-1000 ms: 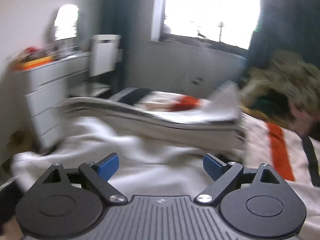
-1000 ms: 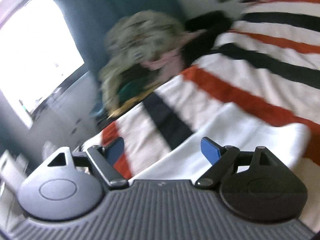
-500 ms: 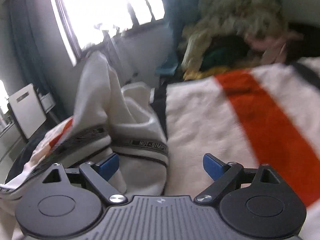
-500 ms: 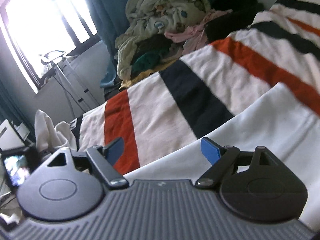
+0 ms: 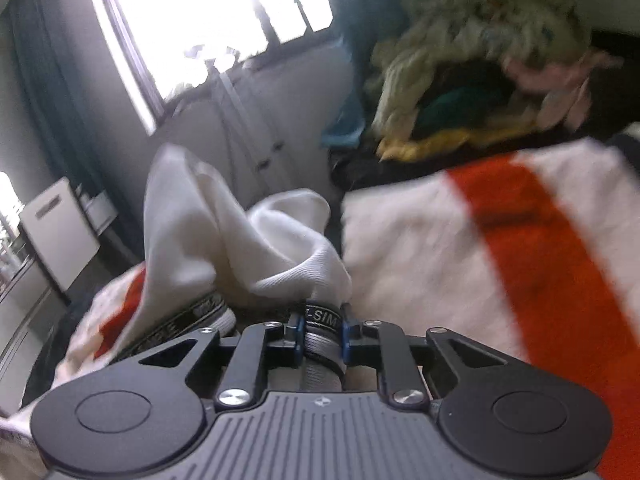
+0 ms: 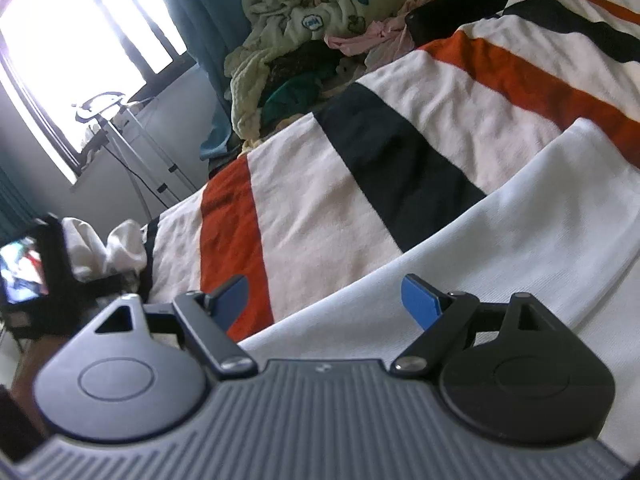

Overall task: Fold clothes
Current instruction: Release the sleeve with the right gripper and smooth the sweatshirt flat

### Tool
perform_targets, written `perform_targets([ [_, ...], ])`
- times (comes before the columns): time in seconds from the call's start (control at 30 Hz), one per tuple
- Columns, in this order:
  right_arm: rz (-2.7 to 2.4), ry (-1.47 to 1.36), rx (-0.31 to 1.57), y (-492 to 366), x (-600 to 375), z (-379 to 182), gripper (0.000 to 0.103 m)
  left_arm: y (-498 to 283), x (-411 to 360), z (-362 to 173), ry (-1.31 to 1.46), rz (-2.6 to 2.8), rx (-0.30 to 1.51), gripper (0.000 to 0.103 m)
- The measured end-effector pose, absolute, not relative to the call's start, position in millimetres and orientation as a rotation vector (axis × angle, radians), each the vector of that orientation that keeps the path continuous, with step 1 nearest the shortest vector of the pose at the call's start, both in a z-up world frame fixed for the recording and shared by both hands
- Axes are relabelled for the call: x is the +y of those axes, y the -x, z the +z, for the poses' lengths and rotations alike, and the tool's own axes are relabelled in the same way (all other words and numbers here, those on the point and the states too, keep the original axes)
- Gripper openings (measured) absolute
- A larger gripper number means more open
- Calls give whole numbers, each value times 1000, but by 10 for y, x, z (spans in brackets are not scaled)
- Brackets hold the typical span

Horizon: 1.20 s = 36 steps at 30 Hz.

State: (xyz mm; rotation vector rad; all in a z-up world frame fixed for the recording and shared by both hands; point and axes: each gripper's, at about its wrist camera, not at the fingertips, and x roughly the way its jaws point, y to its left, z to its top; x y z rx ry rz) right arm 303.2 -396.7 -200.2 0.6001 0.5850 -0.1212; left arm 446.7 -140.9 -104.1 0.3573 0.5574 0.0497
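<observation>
Left tongs (image 5: 322, 334) closing on black lettered trim of white ribbed cotton garment (image 5: 224, 236), bunched at edge of cream blanket with orange and black stripes (image 6: 320, 216); right tongs (image 6: 324, 300) apart, hovering over flat white cloth (image 6: 520, 248)

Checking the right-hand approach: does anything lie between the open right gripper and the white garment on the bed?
Nothing visible does. The right gripper is open just above the white garment, which lies flat on the striped blanket; the laundry pile sits far behind.
</observation>
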Motion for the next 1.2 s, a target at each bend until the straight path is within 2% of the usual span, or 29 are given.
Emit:
perform_targets([
  [0.2,-148,-582,561,-2969,-3963,-1931,86,-4151,-1748,-191,-218,-210,443,16],
  [0.33,-184,-580,545,-2951,-3999,-1914,86,-4166,-1836,76,-48,-328,493,20],
  [0.43,-192,-590,544,-2953,-4028,-1939,86,-4209,-1828,-34,-22,-371,530,40],
  [0.5,-182,-592,560,-2964,-4032,-1979,86,-4182,-1747,-125,3,-353,544,42],
  [0.57,-169,-596,569,-2964,-4034,-2002,86,-4118,-1553,-208,41,-331,568,64],
  [0.73,-144,-602,553,-2925,-4027,-1985,86,-3431,-860,-205,44,-270,544,82],
  [0.97,2,-748,541,-2872,-4038,-1961,87,-2090,309,-315,93,-47,530,90],
  [1.2,257,-1303,700,-3035,-4070,-2238,87,-1533,1298,-674,353,118,585,90],
])
